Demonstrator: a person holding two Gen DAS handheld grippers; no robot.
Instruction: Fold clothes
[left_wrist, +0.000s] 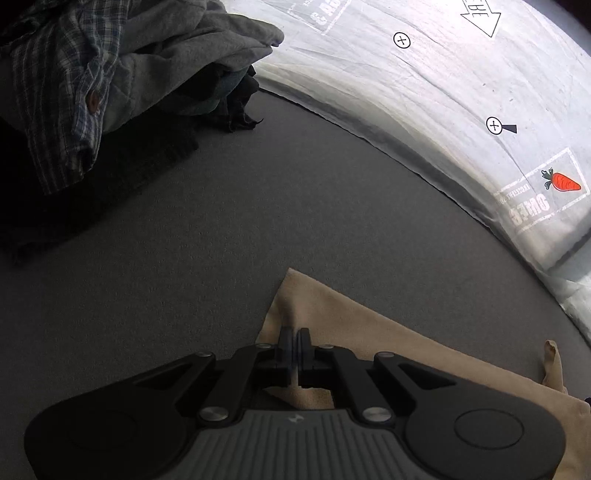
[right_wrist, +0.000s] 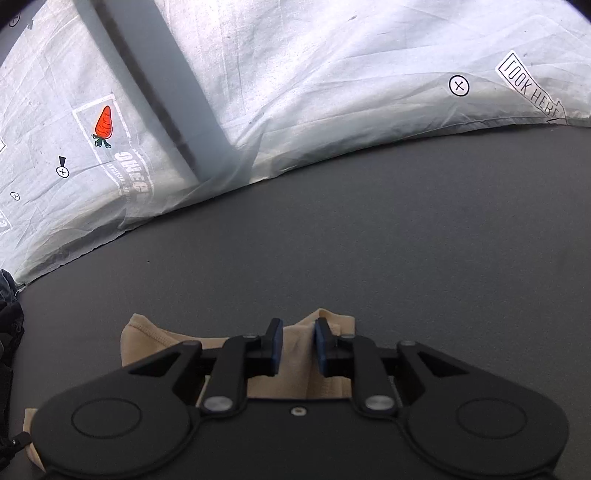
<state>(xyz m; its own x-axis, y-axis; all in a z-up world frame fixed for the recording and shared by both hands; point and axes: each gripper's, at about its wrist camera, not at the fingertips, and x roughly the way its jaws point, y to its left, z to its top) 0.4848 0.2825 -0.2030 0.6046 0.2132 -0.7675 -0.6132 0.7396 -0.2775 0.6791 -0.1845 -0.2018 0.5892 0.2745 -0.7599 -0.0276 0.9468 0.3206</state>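
Under your left tool (left_wrist: 294, 345), pinched on it, the beige garment (left_wrist: 388, 354) runs rightward along the gray tabletop (left_wrist: 221, 229); your right tool (right_wrist: 298, 341) stands spread over its other end.

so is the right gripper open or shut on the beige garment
Open. The right gripper has a clear gap between its blue-padded fingers, with the beige fabric garment lying under the gap, unpinched.

Black left gripper (left_wrist: 294, 339), black right gripper (right_wrist: 298, 341), blue pads, silver screws
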